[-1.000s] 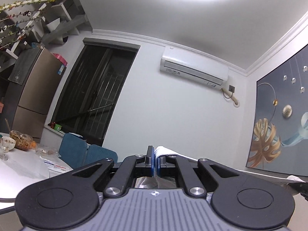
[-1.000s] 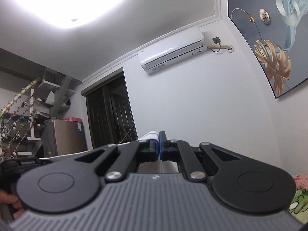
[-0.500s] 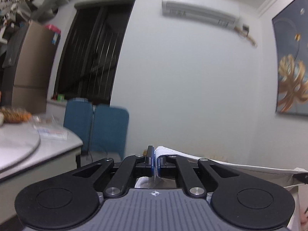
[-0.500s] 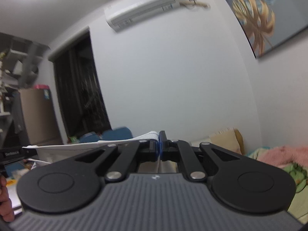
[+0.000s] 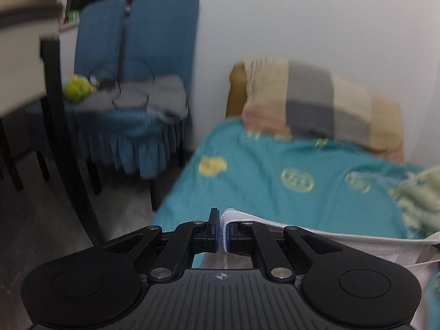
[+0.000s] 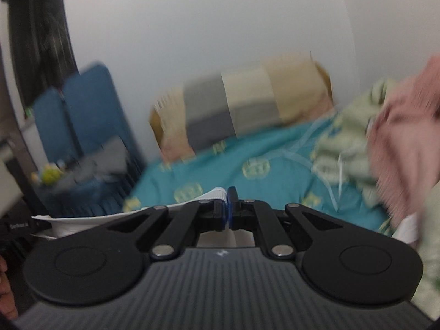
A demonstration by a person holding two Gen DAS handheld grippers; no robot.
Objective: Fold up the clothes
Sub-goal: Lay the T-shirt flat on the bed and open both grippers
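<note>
My left gripper (image 5: 221, 227) is shut on the ribbed edge of a white garment (image 5: 343, 238), which stretches to the right, taut, above the bed. My right gripper (image 6: 227, 206) is shut on the other end of the same white garment (image 6: 110, 216), which runs off to the left. Both grippers hold it above a teal bedspread (image 5: 275, 181) with yellow emblems. The rest of the garment hangs below the grippers, hidden. Both views are motion-blurred.
A striped pillow (image 5: 316, 104) lies at the head of the bed by the white wall. Pale green (image 6: 346, 148) and pink (image 6: 404, 143) clothes are heaped on the bed's right. Blue chairs (image 5: 132, 68) with grey cloth stand left, beside a table edge (image 5: 24, 63).
Both grippers have tilted down from the ceiling and wall to the bed, still holding the white garment stretched between them.
</note>
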